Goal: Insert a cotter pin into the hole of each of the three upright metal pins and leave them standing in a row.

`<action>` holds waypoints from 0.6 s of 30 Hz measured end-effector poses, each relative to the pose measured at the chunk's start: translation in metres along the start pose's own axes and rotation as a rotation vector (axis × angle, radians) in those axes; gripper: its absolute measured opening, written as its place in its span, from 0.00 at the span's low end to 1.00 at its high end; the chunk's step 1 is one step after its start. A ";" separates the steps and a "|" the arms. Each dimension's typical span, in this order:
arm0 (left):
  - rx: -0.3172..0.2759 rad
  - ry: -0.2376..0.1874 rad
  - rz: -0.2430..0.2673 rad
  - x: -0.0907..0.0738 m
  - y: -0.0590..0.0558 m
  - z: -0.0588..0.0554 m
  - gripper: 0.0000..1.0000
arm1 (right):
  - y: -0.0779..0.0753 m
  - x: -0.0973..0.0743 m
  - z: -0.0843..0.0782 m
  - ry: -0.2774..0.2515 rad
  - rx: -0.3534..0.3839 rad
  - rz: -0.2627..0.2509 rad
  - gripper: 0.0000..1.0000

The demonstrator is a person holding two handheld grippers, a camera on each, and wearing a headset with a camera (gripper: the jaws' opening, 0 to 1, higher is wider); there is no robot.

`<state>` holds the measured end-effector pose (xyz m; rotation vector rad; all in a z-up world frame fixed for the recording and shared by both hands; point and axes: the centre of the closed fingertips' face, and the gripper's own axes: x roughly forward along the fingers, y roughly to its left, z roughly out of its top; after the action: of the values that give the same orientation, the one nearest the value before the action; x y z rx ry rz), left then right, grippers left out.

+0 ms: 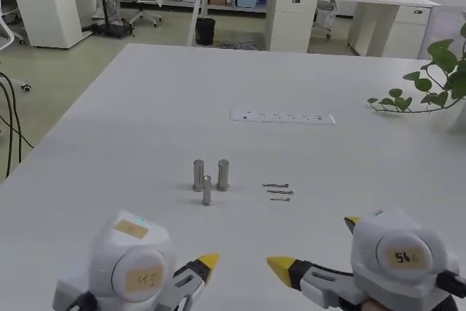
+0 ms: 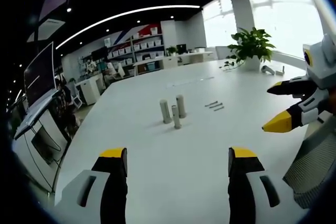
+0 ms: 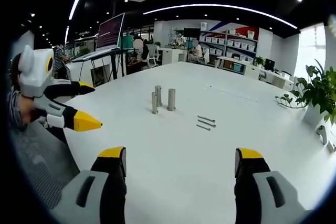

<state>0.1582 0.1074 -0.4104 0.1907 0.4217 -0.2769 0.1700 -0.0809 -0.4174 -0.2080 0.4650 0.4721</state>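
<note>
White office counter: we've got three metal pins upright, cotter pins just beside for easy reach; left gripper and right gripper hover, jaws spread, empty.

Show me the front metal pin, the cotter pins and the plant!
front metal pin (image 1: 207, 190), head view, middle of its body.
cotter pins (image 1: 279, 192), head view, middle one's shaft.
plant (image 2: 252, 43), left gripper view, its leaves.

— Where's my head view looking from?
— High, facing down the counter. My two gripper views sit low over its near end, facing forward. All three share the upright pins mid-frame.
</note>
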 end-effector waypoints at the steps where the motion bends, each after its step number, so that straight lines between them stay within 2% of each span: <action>1: -0.001 0.000 0.000 0.000 0.000 0.000 0.77 | 0.000 0.000 0.001 -0.003 -0.003 0.001 0.83; 6: 0.007 -0.007 0.005 -0.001 0.003 0.001 0.75 | 0.003 -0.003 0.008 -0.031 0.013 0.016 0.80; 9: -0.003 -0.008 0.003 0.000 0.006 0.001 0.73 | 0.005 -0.006 0.020 -0.084 0.040 0.035 0.79; 12: 0.001 -0.037 0.017 -0.001 0.009 0.007 0.69 | 0.008 -0.007 0.021 -0.082 0.049 0.051 0.78; 15: -0.003 -0.028 0.014 0.001 0.009 0.005 0.69 | 0.007 -0.009 0.022 -0.073 0.033 0.055 0.74; 18: 0.000 -0.032 0.014 0.001 0.010 0.007 0.69 | 0.001 -0.015 0.031 -0.088 0.055 0.064 0.73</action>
<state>0.1648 0.1148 -0.4039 0.1889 0.3882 -0.2661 0.1696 -0.0763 -0.3836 -0.1192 0.3994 0.5284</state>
